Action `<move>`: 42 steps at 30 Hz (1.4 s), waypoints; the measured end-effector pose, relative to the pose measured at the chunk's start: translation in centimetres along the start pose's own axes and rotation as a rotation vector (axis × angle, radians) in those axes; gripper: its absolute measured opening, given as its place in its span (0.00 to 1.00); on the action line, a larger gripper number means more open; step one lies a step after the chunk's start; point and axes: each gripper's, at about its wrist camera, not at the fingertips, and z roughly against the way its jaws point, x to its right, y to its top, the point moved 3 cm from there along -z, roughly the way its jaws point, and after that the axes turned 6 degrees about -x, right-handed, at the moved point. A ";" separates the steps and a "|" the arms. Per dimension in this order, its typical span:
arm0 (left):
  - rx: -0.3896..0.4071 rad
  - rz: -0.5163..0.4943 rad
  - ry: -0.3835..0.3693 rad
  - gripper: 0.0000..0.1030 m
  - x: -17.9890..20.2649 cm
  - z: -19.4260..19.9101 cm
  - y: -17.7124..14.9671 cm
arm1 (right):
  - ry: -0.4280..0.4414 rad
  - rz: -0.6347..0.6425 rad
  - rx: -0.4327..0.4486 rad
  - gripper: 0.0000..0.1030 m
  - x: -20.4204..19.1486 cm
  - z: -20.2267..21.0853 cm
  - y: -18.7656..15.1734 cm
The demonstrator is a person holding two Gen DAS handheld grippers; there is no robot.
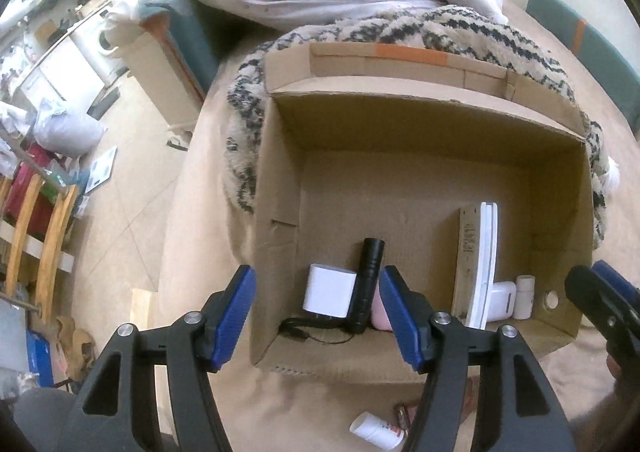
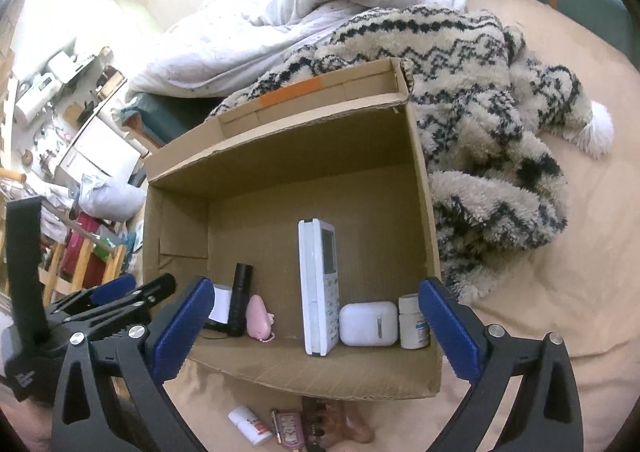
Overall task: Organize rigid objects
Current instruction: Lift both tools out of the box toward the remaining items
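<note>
Cardboard box (image 2: pixel 424 212) is sitting open on the bed, far half bare, things lining its near wall. Left gripper (image 1: pixel 318 318) and right gripper (image 2: pixel 314 326) are hovering, fingers apart, empty. Right view is showing the remote's (image 2: pixel 318 284) buttons; left view only its edge. Smooth earbud case (image 2: pixel 368 323) is touching it.

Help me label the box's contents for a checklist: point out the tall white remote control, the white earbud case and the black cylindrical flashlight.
tall white remote control (image 2: pixel 318 288), right wrist view, on its side edge.
white earbud case (image 2: pixel 368 323), right wrist view, front face.
black cylindrical flashlight (image 1: pixel 367 280), left wrist view, mid-barrel.
</note>
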 end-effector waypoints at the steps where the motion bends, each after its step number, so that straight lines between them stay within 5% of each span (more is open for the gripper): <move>1: 0.005 -0.002 0.001 0.59 -0.1 0.2 -0.1 | -0.004 0.003 0.001 1.00 0.0 0.0 -0.1; 23: 0.028 0.001 -0.070 0.59 -4.2 0.7 -6.4 | -0.069 0.052 -0.028 1.00 -0.7 0.8 -3.1; 37: -0.037 0.072 -0.107 0.59 -5.8 -1.6 -7.8 | -0.012 -0.089 -0.112 1.00 0.5 1.4 -8.3; 42: -0.115 -0.014 -0.129 0.59 -3.7 -2.9 -9.0 | -0.032 -0.104 -0.155 1.00 0.6 -0.1 -8.6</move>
